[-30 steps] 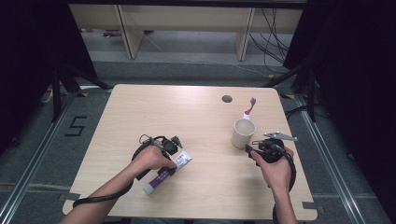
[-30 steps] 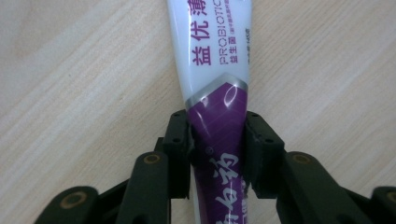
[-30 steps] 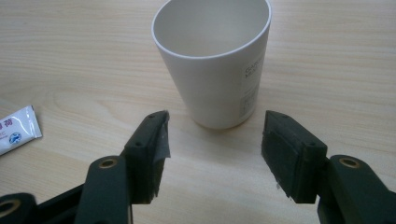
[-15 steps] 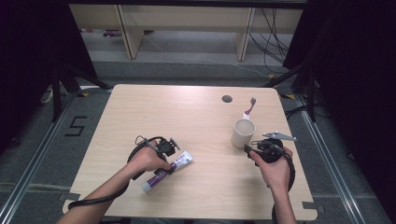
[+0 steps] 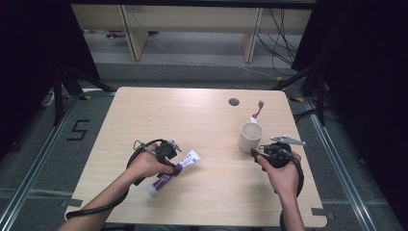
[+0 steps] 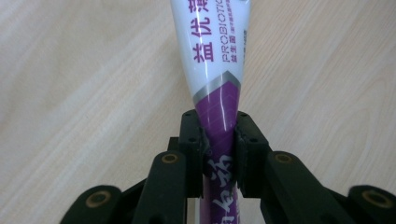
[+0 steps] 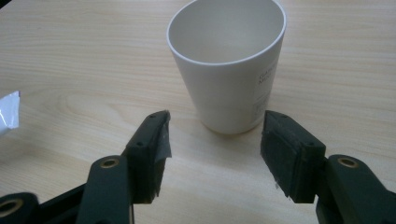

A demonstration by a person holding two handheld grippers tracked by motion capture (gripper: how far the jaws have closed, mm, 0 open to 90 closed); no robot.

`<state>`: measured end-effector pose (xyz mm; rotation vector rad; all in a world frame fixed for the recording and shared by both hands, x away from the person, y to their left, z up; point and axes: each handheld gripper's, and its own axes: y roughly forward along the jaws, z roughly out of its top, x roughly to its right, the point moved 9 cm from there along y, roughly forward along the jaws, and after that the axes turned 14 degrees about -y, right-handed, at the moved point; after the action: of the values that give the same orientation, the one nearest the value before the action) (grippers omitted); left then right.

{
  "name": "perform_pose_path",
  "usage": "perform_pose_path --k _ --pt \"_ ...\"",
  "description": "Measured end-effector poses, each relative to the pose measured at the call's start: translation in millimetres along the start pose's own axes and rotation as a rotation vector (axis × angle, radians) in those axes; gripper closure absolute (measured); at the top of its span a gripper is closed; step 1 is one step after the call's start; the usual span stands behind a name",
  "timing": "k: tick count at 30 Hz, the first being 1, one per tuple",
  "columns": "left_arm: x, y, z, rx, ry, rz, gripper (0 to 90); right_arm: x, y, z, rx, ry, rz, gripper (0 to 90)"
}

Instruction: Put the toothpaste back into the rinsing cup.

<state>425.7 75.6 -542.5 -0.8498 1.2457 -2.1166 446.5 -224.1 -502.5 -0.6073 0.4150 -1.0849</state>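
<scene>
A white and purple toothpaste tube [image 5: 186,160] lies on the wooden table [image 5: 192,115] at the front left. My left gripper [image 5: 174,166] has just been closing and is now shut on it. In the left gripper view the pads [image 6: 243,140] pinch the tube's [image 6: 215,56] purple part on both sides. At the right stands a white cup [image 5: 250,136], upright and empty [image 7: 231,60]. My right gripper [image 5: 257,153] is open just in front of it; its jaws [image 7: 215,140] stand wide, short of the cup's base, with nothing between them.
A toothbrush [image 5: 257,111] lies just behind the cup. A round cable hole [image 5: 234,102] sits near the table's far edge. The tube's flat white end [image 7: 9,114] peeks in at the left of the right gripper view. Dark floor and shelving surround the table.
My left gripper has closed onto the toothpaste tube and shifted slightly with it. The right gripper and the cup have stayed put.
</scene>
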Motion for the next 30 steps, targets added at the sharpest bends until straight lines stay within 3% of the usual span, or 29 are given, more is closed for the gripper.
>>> perform_pose_path --k 1,3,6,7,8,10,11,12,13,14,15,16,20,24,26,30 --pt "2.9 -0.2 3.0 0.043 -0.031 -0.012 75.9 0.0 0.1 0.6 0.006 -0.004 -0.002 43.0" --pt "1.5 -4.4 6.6 0.082 -0.003 -0.018 75.9 0.9 -0.6 1.5 0.014 -0.029 0.003 43.2" --pt "0.4 -10.9 11.4 0.148 0.009 -0.032 75.9 -2.3 -1.0 2.2 0.019 -0.015 0.009 43.2" --pt "0.5 -12.9 13.6 0.18 0.005 -0.038 76.0 -0.9 -0.4 3.5 0.034 -0.043 0.006 43.2" --pt "1.7 -14.5 17.8 0.238 -0.009 -0.048 76.0 -4.6 0.6 4.3 0.042 -0.012 0.013 43.2" --pt "1.6 -17.7 23.1 0.314 -0.027 -0.051 76.0 -8.0 0.5 5.4 0.049 -0.01 0.032 43.2" --pt "1.4 -19.8 25.1 0.345 -0.029 -0.048 76.0 -4.2 0.4 5.6 0.05 -0.054 0.015 43.2" --pt "3.1 -21.8 24.8 0.369 -0.074 -0.045 76.1 -7.7 1.4 6.6 0.061 -0.044 0.041 43.3" --pt "4.4 -24.3 31.7 0.445 -0.057 -0.063 76.1 -8.8 1.9 7.0 0.063 -0.042 0.041 43.3" --pt "3.3 -27.0 34.3 0.476 -0.035 -0.064 76.1 -10.4 3.3 7.8 0.071 -0.041 0.047 43.4" --pt "3.9 -28.6 36.5 0.507 -0.043 -0.069 76.1 -15.5 3.3 8.2 0.07 0.0 0.064 43.4" --pt "5.1 -31.2 39.1 0.548 -0.052 -0.081 76.1 -13.4 4.7 9.1 0.083 -0.04 0.068 43.4" --pt "7.5 -37.8 45.6 0.664 -0.047 -0.104 76.1 -22.2 6.5 11.5 0.097 -0.039 0.09 43.5" --pt "9.2 -43.6 51.0 0.774 -0.04 -0.119 76.1 -31.9 8.1 15.3 0.121 -0.065 0.118 43.5" --pt "10.0 -46.1 53.0 0.812 -0.037 -0.123 76.1 -39.8 8.5 17.9 0.132 -0.055 0.139 43.5" --pt "12.0 -50.1 55.8 0.868 -0.031 -0.133 76.0 -47.0 11.8 23.4 0.163 -0.106 0.15 43.5"
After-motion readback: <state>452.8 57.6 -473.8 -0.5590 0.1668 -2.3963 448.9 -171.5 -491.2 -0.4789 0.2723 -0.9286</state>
